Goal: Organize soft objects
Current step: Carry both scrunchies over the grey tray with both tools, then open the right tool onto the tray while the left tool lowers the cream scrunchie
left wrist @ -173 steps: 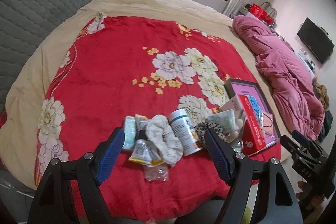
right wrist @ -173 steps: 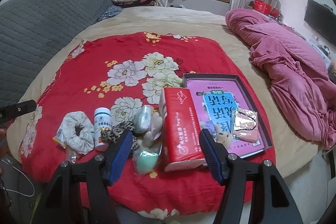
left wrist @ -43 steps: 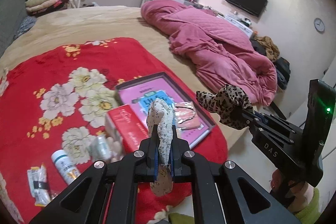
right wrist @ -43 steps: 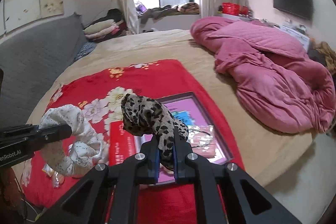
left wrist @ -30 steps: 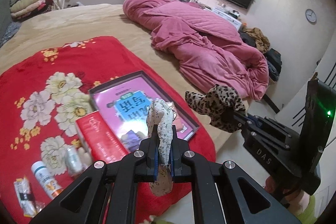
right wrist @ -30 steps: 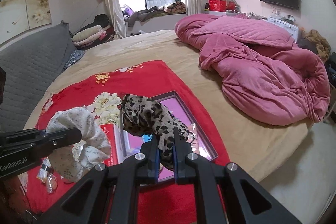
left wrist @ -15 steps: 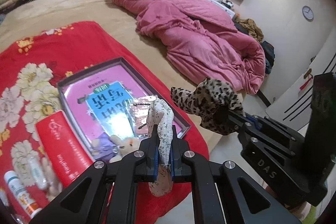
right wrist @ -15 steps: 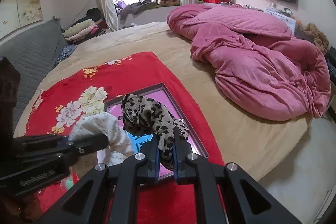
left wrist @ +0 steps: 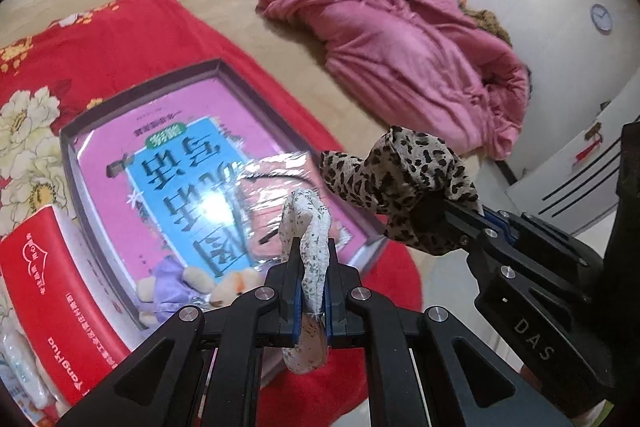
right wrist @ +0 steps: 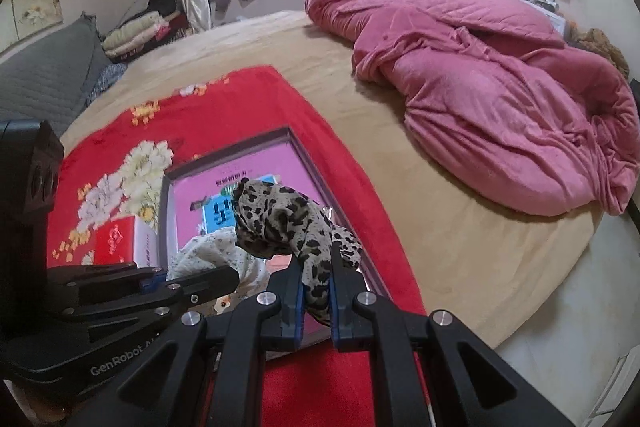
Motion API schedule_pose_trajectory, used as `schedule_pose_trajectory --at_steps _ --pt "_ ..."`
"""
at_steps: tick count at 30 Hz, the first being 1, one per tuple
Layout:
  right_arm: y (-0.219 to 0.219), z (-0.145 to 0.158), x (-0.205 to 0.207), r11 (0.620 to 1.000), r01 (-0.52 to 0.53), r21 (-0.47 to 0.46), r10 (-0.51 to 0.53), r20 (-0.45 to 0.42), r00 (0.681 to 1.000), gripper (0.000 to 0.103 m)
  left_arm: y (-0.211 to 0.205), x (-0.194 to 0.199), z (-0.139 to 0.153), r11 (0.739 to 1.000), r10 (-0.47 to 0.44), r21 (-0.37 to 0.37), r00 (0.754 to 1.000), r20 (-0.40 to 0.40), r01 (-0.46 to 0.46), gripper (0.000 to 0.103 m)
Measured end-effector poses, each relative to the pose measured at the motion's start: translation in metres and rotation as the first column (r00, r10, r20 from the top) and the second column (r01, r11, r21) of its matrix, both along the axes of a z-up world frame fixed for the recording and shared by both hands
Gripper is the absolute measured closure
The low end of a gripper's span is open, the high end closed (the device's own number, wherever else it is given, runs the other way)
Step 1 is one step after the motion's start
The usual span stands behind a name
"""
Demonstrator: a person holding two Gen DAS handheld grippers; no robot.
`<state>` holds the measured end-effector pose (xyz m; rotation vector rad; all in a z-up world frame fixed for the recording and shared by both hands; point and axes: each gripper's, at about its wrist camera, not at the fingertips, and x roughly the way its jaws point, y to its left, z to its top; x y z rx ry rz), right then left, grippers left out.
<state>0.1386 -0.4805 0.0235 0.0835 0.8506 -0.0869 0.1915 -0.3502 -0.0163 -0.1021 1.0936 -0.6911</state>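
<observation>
My left gripper (left wrist: pixel 311 277) is shut on a white floral scrunchie (left wrist: pixel 310 239) and holds it above the near right part of the dark-rimmed box (left wrist: pixel 224 69). My right gripper (right wrist: pixel 316 273) is shut on a leopard-print scrunchie (right wrist: pixel 280 223). It also shows at the right in the left wrist view (left wrist: pixel 400 183), beside the white one, above the box's near right corner. The box holds a pink and blue book (left wrist: pixel 168 171), a clear packet (left wrist: pixel 276 175) and a small plush toy (left wrist: pixel 192 283). In the right wrist view the box (right wrist: pixel 240 151) lies under both scrunchies, with the white one (right wrist: pixel 216 251) at left.
A red tissue pack (left wrist: pixel 60 299) lies left of the box on the red floral blanket (left wrist: pixel 100 31). A pink quilt (right wrist: pixel 480 87) is heaped at the right of the tan bed. The bed edge and floor (left wrist: pixel 460 267) are at the near right.
Both grippers have moved forward and down toward the box, each still holding its scrunchie. The box now fills more of both views.
</observation>
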Motion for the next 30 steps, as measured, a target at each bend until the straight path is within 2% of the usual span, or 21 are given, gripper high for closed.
schedule_pose_trajectory --at_steps 5,8,12,16,20,24,30 --pt "0.007 -0.022 0.014 0.997 0.014 -0.070 -0.017 -0.052 0.998 0.094 0.004 0.000 -0.013 0.998 -0.005 0.067 1.000 0.014 0.004 0.096" --pt "0.009 -0.033 0.020 0.991 0.037 -0.132 -0.045 -0.058 0.997 0.094 0.009 0.002 -0.021 0.997 -0.005 0.081 1.000 -0.001 0.005 0.096" --pt "0.013 -0.047 0.025 0.989 0.020 -0.147 -0.034 -0.091 0.995 0.094 0.017 0.005 -0.026 0.996 0.012 0.086 1.000 -0.009 -0.011 0.096" --pt "0.016 -0.060 0.030 0.991 0.002 -0.135 -0.019 -0.129 0.992 0.094 0.021 0.010 -0.029 0.996 0.019 0.087 1.000 -0.012 -0.018 0.096" --pt "0.017 -0.071 0.031 0.998 -0.027 -0.061 0.018 -0.154 0.988 0.094 0.024 0.011 -0.030 0.996 0.027 0.091 0.999 -0.021 -0.025 0.096" --pt "0.018 -0.079 0.030 0.998 -0.039 -0.039 0.032 -0.181 0.983 0.094 0.025 0.011 -0.029 0.996 0.030 0.086 0.999 -0.018 -0.028 0.096" --pt "0.015 -0.080 0.028 0.999 -0.037 0.009 0.038 -0.182 0.983 0.091 0.025 0.012 -0.027 0.996 0.031 0.086 0.999 -0.017 -0.030 0.096"
